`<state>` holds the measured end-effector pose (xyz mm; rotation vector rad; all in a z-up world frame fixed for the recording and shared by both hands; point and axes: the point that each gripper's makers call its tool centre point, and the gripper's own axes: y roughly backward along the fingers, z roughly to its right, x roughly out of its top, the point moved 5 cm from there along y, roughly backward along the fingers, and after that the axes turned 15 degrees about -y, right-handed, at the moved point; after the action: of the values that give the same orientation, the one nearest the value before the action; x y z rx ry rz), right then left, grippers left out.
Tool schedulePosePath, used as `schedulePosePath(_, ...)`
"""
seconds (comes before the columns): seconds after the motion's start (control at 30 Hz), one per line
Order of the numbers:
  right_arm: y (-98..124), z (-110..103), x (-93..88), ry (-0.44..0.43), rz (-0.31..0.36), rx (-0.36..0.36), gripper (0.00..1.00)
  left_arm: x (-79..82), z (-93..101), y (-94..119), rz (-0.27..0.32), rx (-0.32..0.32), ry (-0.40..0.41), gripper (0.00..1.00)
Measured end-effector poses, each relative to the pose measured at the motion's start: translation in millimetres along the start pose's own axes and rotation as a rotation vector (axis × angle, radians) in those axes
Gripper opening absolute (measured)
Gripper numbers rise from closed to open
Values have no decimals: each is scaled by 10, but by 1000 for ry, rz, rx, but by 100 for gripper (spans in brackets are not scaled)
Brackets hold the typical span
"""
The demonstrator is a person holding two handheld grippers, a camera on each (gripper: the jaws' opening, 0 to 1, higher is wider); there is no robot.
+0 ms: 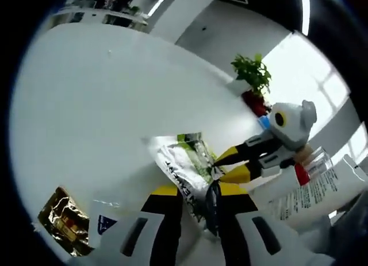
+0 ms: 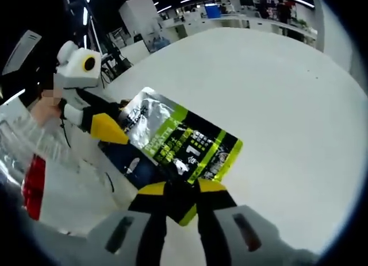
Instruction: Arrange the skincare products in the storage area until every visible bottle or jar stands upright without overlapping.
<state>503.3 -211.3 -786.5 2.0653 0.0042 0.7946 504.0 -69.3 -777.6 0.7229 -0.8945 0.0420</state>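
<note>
A flat sachet point(image 1: 187, 165), silver, green and black with printed text, is held in the air between both grippers. In the left gripper view my left gripper point(image 1: 198, 192) is shut on its near end, and my right gripper point(image 1: 225, 165) comes in from the right, pinching the far edge. From the right gripper view the sachet point(image 2: 184, 142) faces me with its printed side. My right gripper point(image 2: 183, 190) clamps its lower edge, while my left gripper point(image 2: 112, 127) holds its left corner. A white tube point(image 1: 313, 191) with a red cap point(image 1: 301, 174) lies at the right.
A wide white table point(image 1: 98, 116) spreads below. A gold packet point(image 1: 64, 221) lies at its near left beside a dark blue item point(image 1: 106, 224). A potted plant point(image 1: 253, 76) stands far off. The white tube point(image 2: 69, 191), its red cap point(image 2: 33, 185) and clear plastic point(image 2: 23, 139) sit at left.
</note>
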Motion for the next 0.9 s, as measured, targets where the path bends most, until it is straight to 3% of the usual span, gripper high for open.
schedulePosePath(0.1, -4, 2, 2, 7, 0, -3, 20, -18, 7, 13, -11, 0, -12, 13)
schedulePosePath(0.27, -14, 15, 3, 4, 7, -5, 20, 132, 98, 7, 77, -76, 49, 8)
schedulePosePath(0.37, -37, 7, 10, 4, 17, -4, 20, 124, 204, -155, 42, -107, 14, 11)
schedulePosePath(0.47, -42, 4, 8, 5, 12, -2, 20, 86, 239, -289, 9, -80, -8, 6)
schedulePosePath(0.63, -52, 2, -7, -4, 35, 6, 20, 76, 203, -237, -1, -64, 28, 1)
schedulePosePath(0.9, -53, -22, -3, 52, 46, -5, 25, 96, 181, -180, -1, -41, 3, 0)
